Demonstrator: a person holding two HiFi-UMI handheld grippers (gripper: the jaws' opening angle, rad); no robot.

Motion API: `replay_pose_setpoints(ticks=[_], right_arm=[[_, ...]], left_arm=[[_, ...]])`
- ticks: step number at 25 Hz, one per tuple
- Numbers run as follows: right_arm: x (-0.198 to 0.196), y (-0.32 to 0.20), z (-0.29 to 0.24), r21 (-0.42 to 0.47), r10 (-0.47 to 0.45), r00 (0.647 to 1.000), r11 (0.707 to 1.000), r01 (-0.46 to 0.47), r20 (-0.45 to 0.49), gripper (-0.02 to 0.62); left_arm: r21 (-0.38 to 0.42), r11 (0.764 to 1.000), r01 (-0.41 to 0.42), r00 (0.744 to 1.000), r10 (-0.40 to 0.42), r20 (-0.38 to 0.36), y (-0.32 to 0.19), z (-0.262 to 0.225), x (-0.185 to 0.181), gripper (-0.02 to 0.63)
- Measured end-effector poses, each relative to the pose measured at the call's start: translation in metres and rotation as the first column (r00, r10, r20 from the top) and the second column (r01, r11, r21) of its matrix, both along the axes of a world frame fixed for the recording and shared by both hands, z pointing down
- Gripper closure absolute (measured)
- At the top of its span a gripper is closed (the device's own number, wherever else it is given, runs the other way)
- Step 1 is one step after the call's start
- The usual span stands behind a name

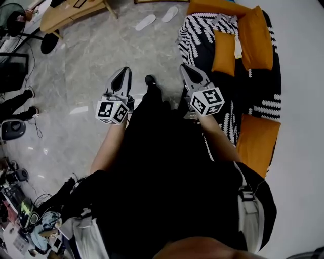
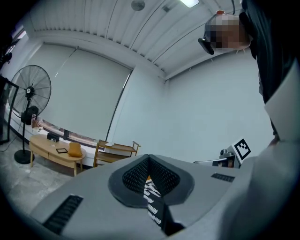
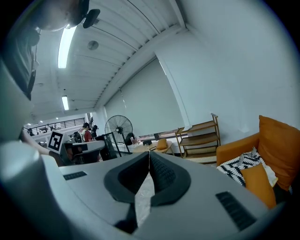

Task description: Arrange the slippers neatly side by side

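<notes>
Two white slippers lie on the grey floor far ahead in the head view, one [image 1: 146,22] left of the other [image 1: 170,13], a small gap between them and both angled. My left gripper [image 1: 121,77] and right gripper [image 1: 190,74] are held up in front of the person's dark clothes, well short of the slippers. Both are shut with nothing between the jaws. The left gripper view shows its jaws [image 2: 149,158] meeting at the tips, aimed at the wall and ceiling. In the right gripper view the right gripper [image 3: 149,153] is likewise shut. Neither gripper view shows a slipper.
An orange sofa [image 1: 258,141] with orange cushions and a black-and-white throw [image 1: 195,35] stands at the right. A wooden table [image 1: 71,12] and a fan's base [image 1: 49,41] are at the far left. Another person's feet [image 1: 23,103] and cables sit at the left edge. A wooden shelf [image 3: 199,136] stands by the wall.
</notes>
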State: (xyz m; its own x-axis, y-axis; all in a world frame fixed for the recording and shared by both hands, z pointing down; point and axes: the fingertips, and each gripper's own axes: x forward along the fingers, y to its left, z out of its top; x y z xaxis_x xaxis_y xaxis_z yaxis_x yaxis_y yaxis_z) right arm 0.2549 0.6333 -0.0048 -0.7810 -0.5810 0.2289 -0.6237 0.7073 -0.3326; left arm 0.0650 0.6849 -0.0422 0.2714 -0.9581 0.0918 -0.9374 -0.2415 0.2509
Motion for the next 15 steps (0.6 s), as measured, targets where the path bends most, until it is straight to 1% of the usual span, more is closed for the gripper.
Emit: replay_pose_setpoints(ticks=[7, 12, 15], right_arm=[[0.002, -0.035, 0.016, -0.024, -0.016, 0.999, 1.0, 0.015, -0.038, 0.563], [-0.014, -0.079, 0.009, -0.013, -0.031, 0.998, 0.999, 0.031, -0.05, 0.563], [-0.029, -0.109, 0.005, -0.014, -0.044, 0.997, 0.999, 0.044, -0.066, 0.563]], left_arm=[[0.0, 1.0, -0.002, 1.0, 0.002, -0.023, -0.04, 0.016, 0.0, 0.592], [0.024, 1.0, -0.001, 1.0, 0.001, -0.027, -0.082, 0.012, -0.016, 0.592], [0.07, 0.998, -0.004, 0.999, 0.007, -0.043, -0.114, -0.006, -0.03, 0.592]])
